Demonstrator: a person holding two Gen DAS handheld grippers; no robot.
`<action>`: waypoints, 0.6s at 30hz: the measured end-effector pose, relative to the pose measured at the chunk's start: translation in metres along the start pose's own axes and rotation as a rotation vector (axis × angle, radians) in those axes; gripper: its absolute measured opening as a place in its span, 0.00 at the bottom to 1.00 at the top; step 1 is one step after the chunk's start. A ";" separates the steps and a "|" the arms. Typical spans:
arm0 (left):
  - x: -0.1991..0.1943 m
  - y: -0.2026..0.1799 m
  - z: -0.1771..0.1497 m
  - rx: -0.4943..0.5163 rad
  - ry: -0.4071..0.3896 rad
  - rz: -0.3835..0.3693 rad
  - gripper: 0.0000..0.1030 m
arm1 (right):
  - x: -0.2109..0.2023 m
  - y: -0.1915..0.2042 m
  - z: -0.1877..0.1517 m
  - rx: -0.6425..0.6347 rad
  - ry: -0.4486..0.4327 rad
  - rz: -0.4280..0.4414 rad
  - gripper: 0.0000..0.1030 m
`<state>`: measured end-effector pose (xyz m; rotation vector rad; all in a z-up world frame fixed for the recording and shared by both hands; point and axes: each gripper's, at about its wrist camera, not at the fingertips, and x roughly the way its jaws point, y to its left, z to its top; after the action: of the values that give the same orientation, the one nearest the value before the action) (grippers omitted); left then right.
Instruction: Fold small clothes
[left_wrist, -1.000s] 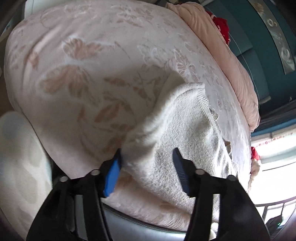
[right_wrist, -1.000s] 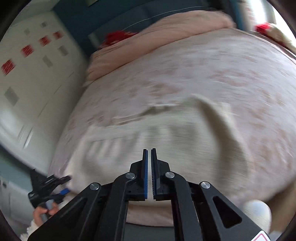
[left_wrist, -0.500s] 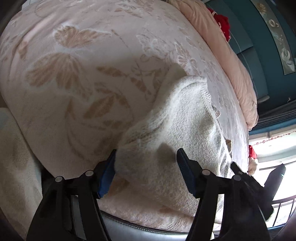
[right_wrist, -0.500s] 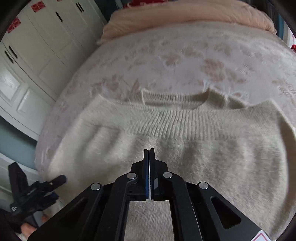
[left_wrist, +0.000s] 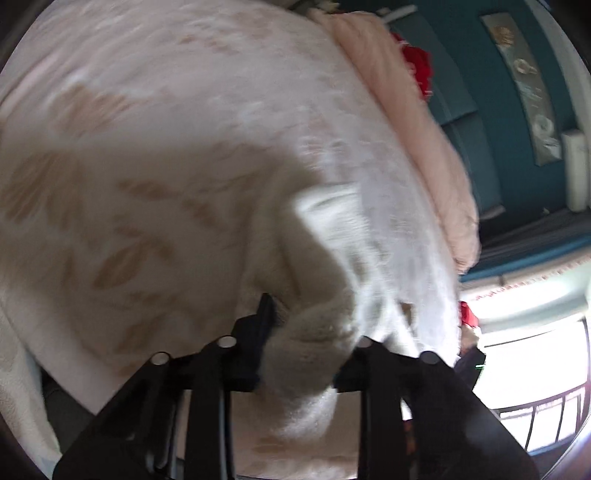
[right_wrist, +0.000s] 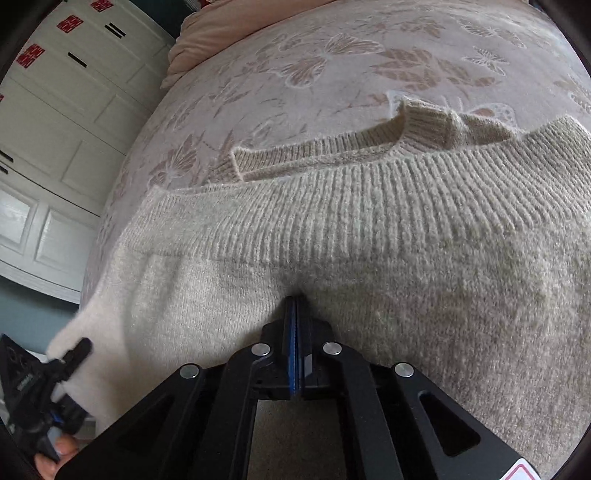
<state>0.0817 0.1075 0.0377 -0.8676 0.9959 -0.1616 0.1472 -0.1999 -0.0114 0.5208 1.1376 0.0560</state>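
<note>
A cream knit sweater (right_wrist: 369, 229) lies flat on the bed, ribbed hem toward the far side, a cuff sticking up behind it. My right gripper (right_wrist: 296, 306) is shut, empty, its tips pressing on the middle of the sweater. My left gripper (left_wrist: 306, 332) has its jaws apart around a bunched edge of the sweater (left_wrist: 317, 295), which fills the gap between the fingers. It also shows in the right wrist view (right_wrist: 70, 354) at the sweater's left edge. The left view is blurred.
The bed has a pink bedspread (right_wrist: 332, 66) with a butterfly pattern. A pink folded quilt (left_wrist: 413, 122) and a red item (left_wrist: 417, 70) lie at the head. White wardrobe doors (right_wrist: 55, 129) stand left of the bed. A bright window with a railing (left_wrist: 535, 369) is to the right.
My left gripper has pushed forward so the sweater's edge is bunched between its fingers. My right gripper has come down closer onto the sweater's middle, still shut.
</note>
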 end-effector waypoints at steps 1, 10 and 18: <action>-0.005 -0.012 0.000 0.028 -0.012 -0.031 0.18 | -0.001 -0.001 -0.001 0.003 -0.001 0.004 0.00; -0.023 -0.203 -0.085 0.582 0.039 -0.209 0.17 | -0.083 -0.040 -0.034 0.072 -0.178 0.108 0.02; 0.074 -0.197 -0.210 0.756 0.306 -0.056 0.26 | -0.187 -0.148 -0.095 0.188 -0.288 -0.060 0.11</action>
<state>0.0078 -0.1788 0.0746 -0.1746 1.0787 -0.6865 -0.0485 -0.3515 0.0552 0.6389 0.8797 -0.1748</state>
